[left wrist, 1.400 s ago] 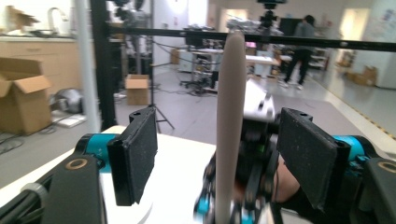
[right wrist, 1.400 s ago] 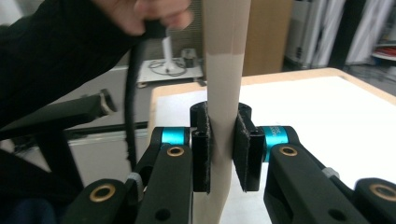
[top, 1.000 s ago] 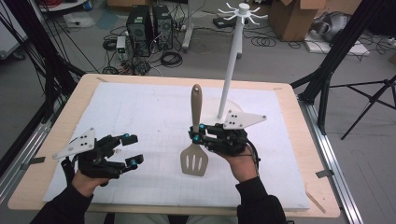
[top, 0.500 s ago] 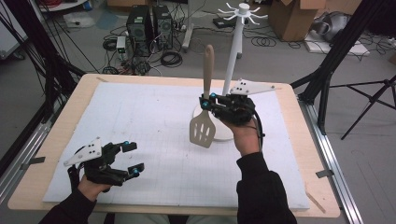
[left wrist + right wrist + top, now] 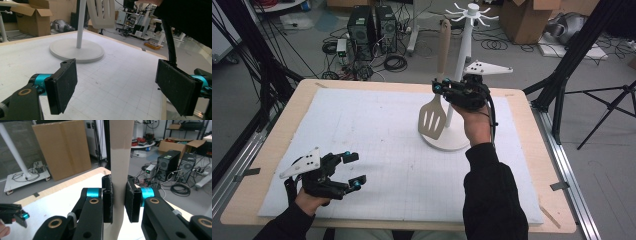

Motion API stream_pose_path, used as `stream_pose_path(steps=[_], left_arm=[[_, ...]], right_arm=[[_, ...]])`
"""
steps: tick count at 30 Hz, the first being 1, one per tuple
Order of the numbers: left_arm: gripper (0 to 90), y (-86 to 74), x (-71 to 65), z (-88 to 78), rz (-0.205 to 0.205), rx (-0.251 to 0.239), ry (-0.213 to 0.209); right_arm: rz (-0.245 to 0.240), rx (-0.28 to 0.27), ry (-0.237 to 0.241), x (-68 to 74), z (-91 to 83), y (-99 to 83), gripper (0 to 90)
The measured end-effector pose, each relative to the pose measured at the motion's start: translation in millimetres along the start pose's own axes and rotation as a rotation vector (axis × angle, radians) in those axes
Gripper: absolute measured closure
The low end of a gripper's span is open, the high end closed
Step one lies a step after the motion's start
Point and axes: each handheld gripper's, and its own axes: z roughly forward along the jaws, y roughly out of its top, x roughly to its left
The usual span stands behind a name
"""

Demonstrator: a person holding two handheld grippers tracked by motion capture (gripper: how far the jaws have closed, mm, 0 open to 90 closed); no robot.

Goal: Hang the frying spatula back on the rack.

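Note:
A beige slotted spatula (image 5: 432,118) with a wooden handle (image 5: 120,157) hangs blade down in the air, just left of the white hook stand (image 5: 465,47). My right gripper (image 5: 439,87) is shut on its handle, and the pads (image 5: 108,195) press both sides. The blade (image 5: 101,12) hovers over the stand's round base (image 5: 76,51). Near the table's front left corner my left gripper (image 5: 354,169) is open; its jaws have just been opening wider, with nothing between the pads (image 5: 62,85).
A white mat (image 5: 377,130) covers the wooden table (image 5: 522,100). Behind the table, the floor holds computer towers (image 5: 372,25), cables and cardboard boxes (image 5: 527,20). A black frame leg (image 5: 572,55) stands at the right.
My right gripper has carried the spatula up and away from me, toward the stand's pole. The left gripper has stayed at the front left, its jaws now wider apart.

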Motion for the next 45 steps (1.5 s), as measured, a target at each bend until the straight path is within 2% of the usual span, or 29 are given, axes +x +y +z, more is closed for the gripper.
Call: stream_pose_path(steps=[5,12,24,30,41,45], left_arm=[[18.2,0.0,0.0,0.0,0.002,0.002,-0.002],[18.2,0.0,0.6,-0.4,-0.003,0.000,-0.003],[18.2,0.5,0.9,-1.1,-0.004,-0.007,-0.011],[18.7,0.5,-0.1,-0.1,-0.006,-0.006,-0.034],[18.8,0.3,-0.3,-0.4,-0.002,-0.003,-0.033],[18.8,-0.3,0.0,0.2,-0.002,-0.002,-0.028]], right_arm=[[0.027,0.020,-0.028,-9.0,1.2,2.9,78.8],[0.049,0.019,-0.047,-15.6,2.5,5.9,78.8],[0.064,0.033,-0.048,-15.5,7.6,6.1,78.8],[0.104,0.029,-0.052,-17.0,6.8,5.3,78.8],[0.097,0.035,-0.093,-20.0,-3.8,0.0,78.8],[0.077,0.036,-0.109,-23.3,-8.0,-5.7,78.7]])
